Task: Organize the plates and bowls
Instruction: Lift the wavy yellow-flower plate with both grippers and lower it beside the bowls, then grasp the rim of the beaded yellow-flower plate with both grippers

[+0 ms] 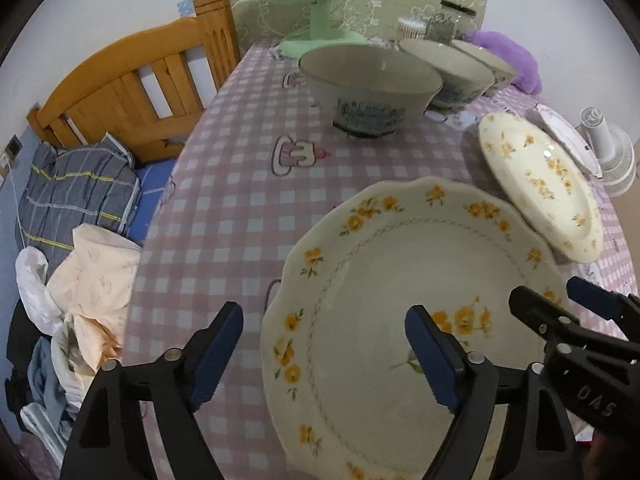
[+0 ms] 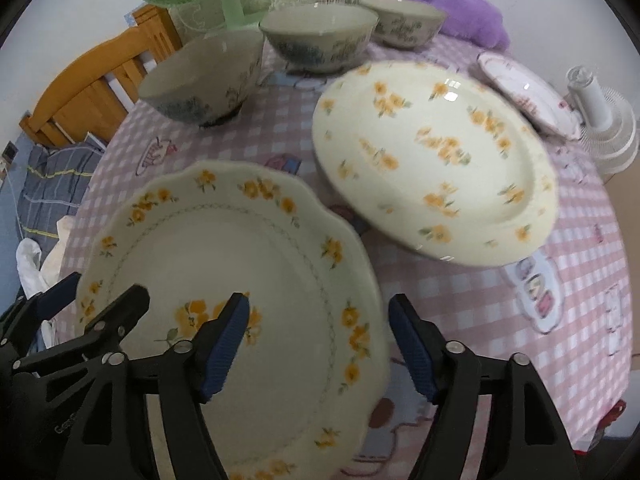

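A scalloped cream plate with yellow flowers lies near the table's front. My left gripper is open, its jaws straddling the plate's left rim. My right gripper is open, straddling the plate's right rim; it also shows in the left wrist view. A second yellow-flowered plate lies behind to the right. A small pink-patterned plate lies further right. Three blue-patterned bowls stand at the back.
The pink checked tablecloth covers the table. A green fan and glass jars stand at the back with a purple cushion. A white small fan stands at the right edge. A wooden bed with bedding lies left.
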